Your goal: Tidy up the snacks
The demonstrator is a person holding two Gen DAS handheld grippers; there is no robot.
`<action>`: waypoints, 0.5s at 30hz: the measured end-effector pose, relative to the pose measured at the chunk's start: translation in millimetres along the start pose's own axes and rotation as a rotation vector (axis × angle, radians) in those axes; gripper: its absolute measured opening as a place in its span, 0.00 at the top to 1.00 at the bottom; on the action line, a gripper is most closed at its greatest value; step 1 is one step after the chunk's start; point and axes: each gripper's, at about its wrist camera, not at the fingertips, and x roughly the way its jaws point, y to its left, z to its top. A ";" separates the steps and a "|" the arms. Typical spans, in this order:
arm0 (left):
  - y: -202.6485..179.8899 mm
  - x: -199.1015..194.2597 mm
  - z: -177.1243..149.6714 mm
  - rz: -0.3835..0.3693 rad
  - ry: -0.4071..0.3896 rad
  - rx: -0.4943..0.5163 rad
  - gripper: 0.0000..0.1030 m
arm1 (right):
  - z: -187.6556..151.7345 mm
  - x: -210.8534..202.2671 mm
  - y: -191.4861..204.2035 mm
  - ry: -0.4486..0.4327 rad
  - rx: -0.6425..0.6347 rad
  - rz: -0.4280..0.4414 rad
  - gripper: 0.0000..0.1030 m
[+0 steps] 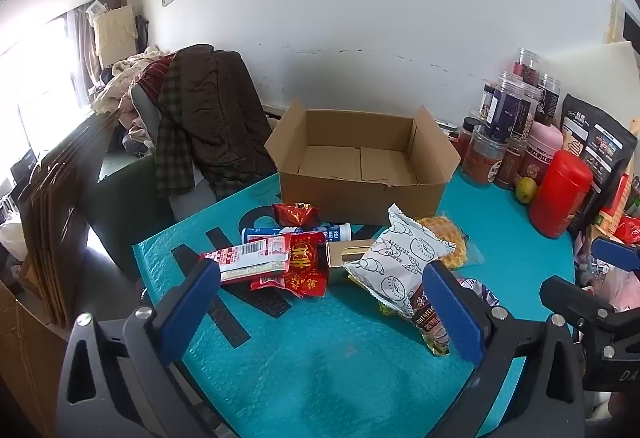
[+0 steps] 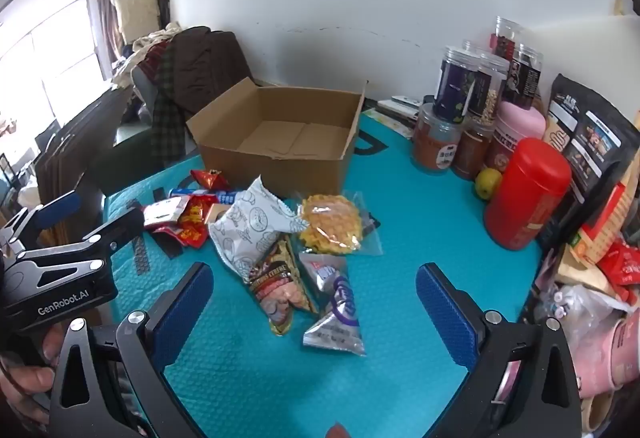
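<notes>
Snacks: a loose heap of small sealed packets lies on the teal tabletop [image 2: 420,206], just in front of an open cardboard box [image 2: 280,130] that looks empty.
White pastry bag [image 2: 252,226]: puffed with air, so probably light and springy; the film may slip, and a hard squeeze could crush what is inside. The crimped end seam or the narrow waist seems the safest hold.
Waffle biscuit pack [image 2: 332,224]: clear film over a brittle-looking yellow disc; best taken by the flat film edge, not across the biscuit.
Silver-purple sachet [image 2: 338,302]: thin, flat, limp and glossy; likely to droop and slide, so a grip near the middle would suit it.
Red foil packets [image 1: 302,266]: crinkly and soft, overlapped with a white barcode packet [image 1: 248,256], so one may drag its neighbour.
Blue-white tube [image 1: 296,233]: stiffer, round, may roll.
Left gripper [image 1: 320,298]: jaws spread fully wide, holding nothing; the red packets lie just beyond and between the jaws, with the pastry bag toward the right jaw.
Right gripper [image 2: 314,298]: jaws equally wide and empty; the sachet and a brown nut packet [image 2: 280,290] sit between the jaws, with the pastry bag and waffle pack farther ahead and the box beyond them.
</notes>
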 end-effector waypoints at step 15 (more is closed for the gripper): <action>9.6 -0.4 1.9 -0.015 -0.002 -0.032 0.00 | 0.2 4.7 1.0 0.005 0.003 0.009 0.00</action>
